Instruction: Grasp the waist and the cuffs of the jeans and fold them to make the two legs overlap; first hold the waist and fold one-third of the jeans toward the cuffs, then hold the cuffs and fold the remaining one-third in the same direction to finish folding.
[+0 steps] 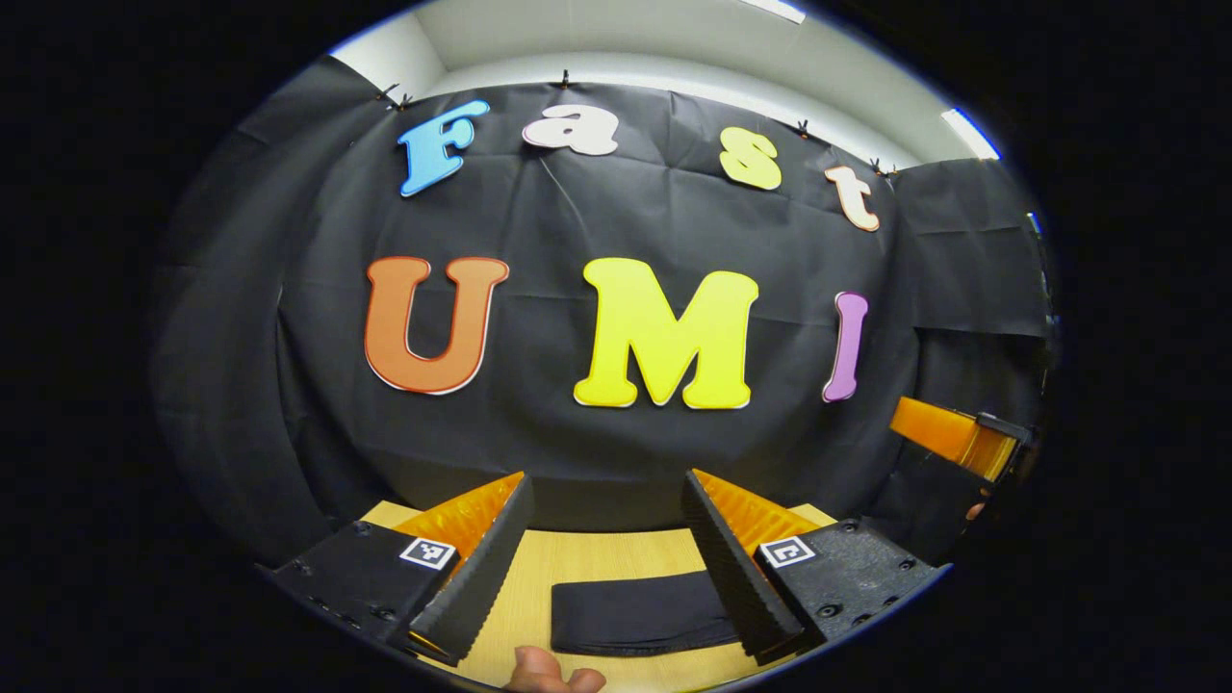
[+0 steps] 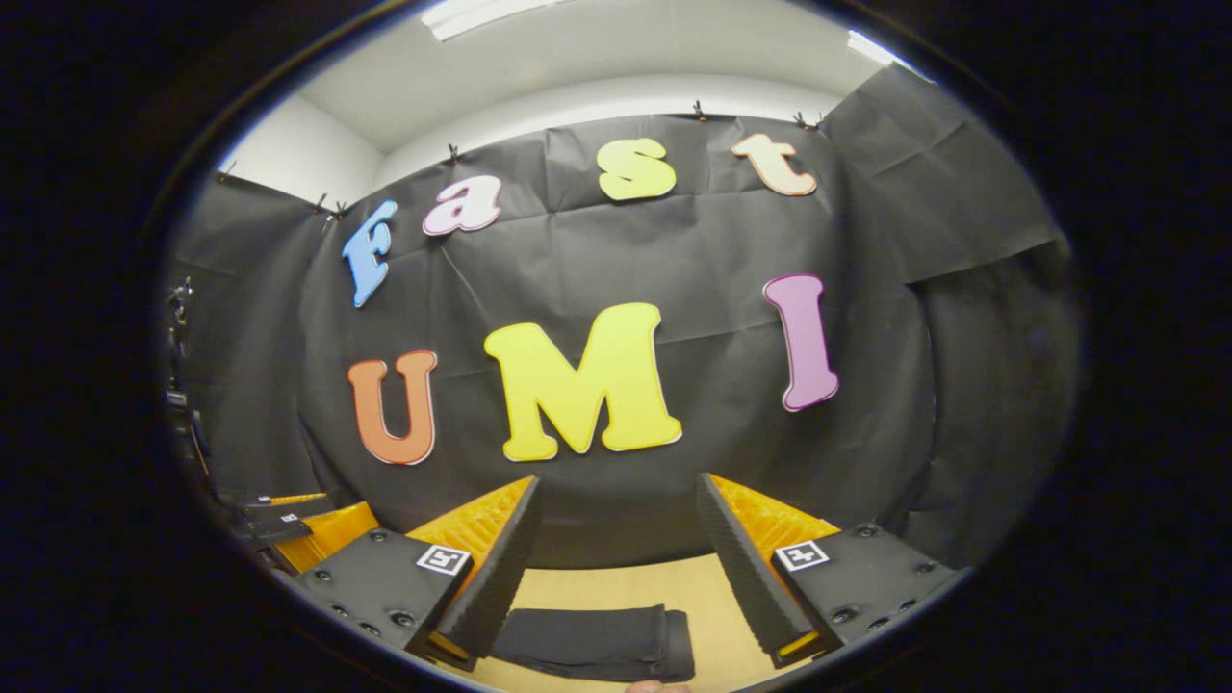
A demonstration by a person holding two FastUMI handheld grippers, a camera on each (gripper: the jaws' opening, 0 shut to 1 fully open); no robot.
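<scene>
Folded jeans (image 1: 640, 613) low centre, both the left gripper (image 1: 606, 486) and right gripper (image 2: 616, 491) spread empty above; any nudge could undo the folds

Black cloth wall (image 1: 597, 221) hangs clipped at twelve o'clock beneath a white ceiling (image 2: 597, 58) with strip lights (image 1: 967, 133); a pale wooden desk (image 1: 606, 558) lies at six.

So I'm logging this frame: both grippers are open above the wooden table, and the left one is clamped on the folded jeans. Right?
Not quite. In the left gripper view the left gripper is open, its fingers spread apart above the jeans, not clamped on them. The rest holds: the right gripper is open too, and the jeans lie folded on the wooden table.
</scene>
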